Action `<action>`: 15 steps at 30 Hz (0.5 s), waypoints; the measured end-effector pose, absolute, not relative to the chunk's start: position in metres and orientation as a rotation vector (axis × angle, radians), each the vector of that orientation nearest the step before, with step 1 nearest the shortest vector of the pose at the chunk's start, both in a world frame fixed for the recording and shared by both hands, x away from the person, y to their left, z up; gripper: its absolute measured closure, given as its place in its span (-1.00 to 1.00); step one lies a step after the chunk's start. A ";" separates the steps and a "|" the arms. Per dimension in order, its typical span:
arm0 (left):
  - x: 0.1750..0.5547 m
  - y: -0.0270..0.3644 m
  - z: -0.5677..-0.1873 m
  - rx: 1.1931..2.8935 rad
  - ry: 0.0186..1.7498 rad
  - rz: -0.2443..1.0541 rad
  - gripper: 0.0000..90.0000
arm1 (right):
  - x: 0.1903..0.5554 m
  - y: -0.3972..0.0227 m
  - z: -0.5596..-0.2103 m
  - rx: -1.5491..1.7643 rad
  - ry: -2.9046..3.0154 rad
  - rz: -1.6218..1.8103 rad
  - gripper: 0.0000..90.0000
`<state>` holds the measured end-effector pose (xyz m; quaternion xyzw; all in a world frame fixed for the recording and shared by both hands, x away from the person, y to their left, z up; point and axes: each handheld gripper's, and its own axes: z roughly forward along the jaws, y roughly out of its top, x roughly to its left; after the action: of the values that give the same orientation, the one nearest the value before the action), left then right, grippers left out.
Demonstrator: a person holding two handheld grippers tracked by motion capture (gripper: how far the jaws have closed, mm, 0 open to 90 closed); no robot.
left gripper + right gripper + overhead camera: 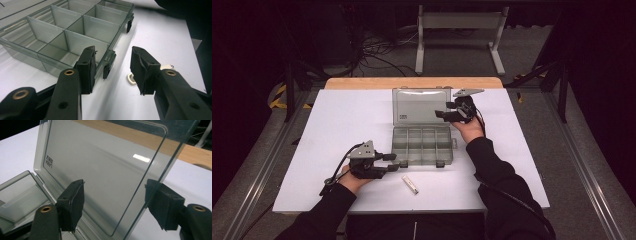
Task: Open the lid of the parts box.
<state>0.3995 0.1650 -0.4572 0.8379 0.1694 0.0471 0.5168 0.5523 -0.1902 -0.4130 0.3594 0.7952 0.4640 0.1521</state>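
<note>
- Nearest the person, a small white stick (410,184) lies on the white table (337,125), just in front of the box.
- The left gripper (391,162) sits low at the front left corner of the clear box (422,145). Its jaws are spread apart and pinch nothing.
- The box tray has many little empty rooms.
- Farther back, the lid (419,106) stands up, open.
- The right gripper (443,115) is at the lid's right edge. Its jaws are spread, one on each side, not squeezing.
- I think the lid is being let go. Pull the right gripper away gently so the lid does not tip.
</note>
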 end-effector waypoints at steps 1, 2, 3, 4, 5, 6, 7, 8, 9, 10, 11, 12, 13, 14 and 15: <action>0.399 0.165 -0.457 2.012 0.407 0.113 0.25 | 0.553 -0.190 -0.414 1.038 2.284 1.333 -0.31; 0.399 0.165 -0.457 2.012 0.407 0.113 0.25 | 0.553 -0.190 -0.414 1.038 2.284 1.333 -0.31; 0.399 0.165 -0.457 2.012 0.407 0.113 0.25 | 0.553 -0.191 -0.415 1.043 2.289 1.330 -0.33; 0.399 0.165 -0.457 2.012 0.407 0.113 0.25 | 0.554 -0.191 -0.417 1.049 2.292 1.332 -0.35; 0.399 0.165 -0.457 2.012 0.407 0.113 0.25 | 0.554 -0.191 -0.417 1.053 2.293 1.333 -0.35; 0.399 0.165 -0.457 2.012 0.407 0.113 0.25 | 0.554 -0.191 -0.417 1.053 2.293 1.333 -0.35; 0.399 0.165 -0.457 2.012 0.407 0.113 0.25 | 0.554 -0.191 -0.418 1.059 2.296 1.333 -0.36; 0.399 0.165 -0.457 2.013 0.406 0.114 0.25 | 0.554 -0.191 -0.419 1.059 2.297 1.333 -0.37; 0.399 0.165 -0.457 2.012 0.406 0.114 0.25 | 0.554 -0.192 -0.420 1.064 2.298 1.334 -0.38; 0.399 0.165 -0.457 2.013 0.406 0.114 0.25 | 0.554 -0.192 -0.421 1.067 2.299 1.336 -0.38; 0.399 0.165 -0.457 2.013 0.406 0.114 0.25 | 0.554 -0.192 -0.422 1.075 2.302 1.335 -0.39; 0.399 0.165 -0.457 2.013 0.406 0.114 0.25 | 0.554 -0.193 -0.423 1.076 2.303 1.336 -0.40; 0.399 0.165 -0.457 2.013 0.406 0.115 0.25 | 0.555 -0.193 -0.424 1.082 2.302 1.332 -0.40; 0.399 0.165 -0.457 2.013 0.406 0.115 0.25 | 0.555 -0.193 -0.424 1.085 2.305 1.337 -0.40; 0.399 0.165 -0.457 2.013 0.406 0.115 0.25 | 0.555 -0.193 -0.424 1.085 2.305 1.337 -0.40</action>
<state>0.3994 0.1649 -0.4572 0.8383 0.1690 0.0478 0.5162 0.5546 -0.1931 -0.4245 0.3738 0.7942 0.4606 0.1318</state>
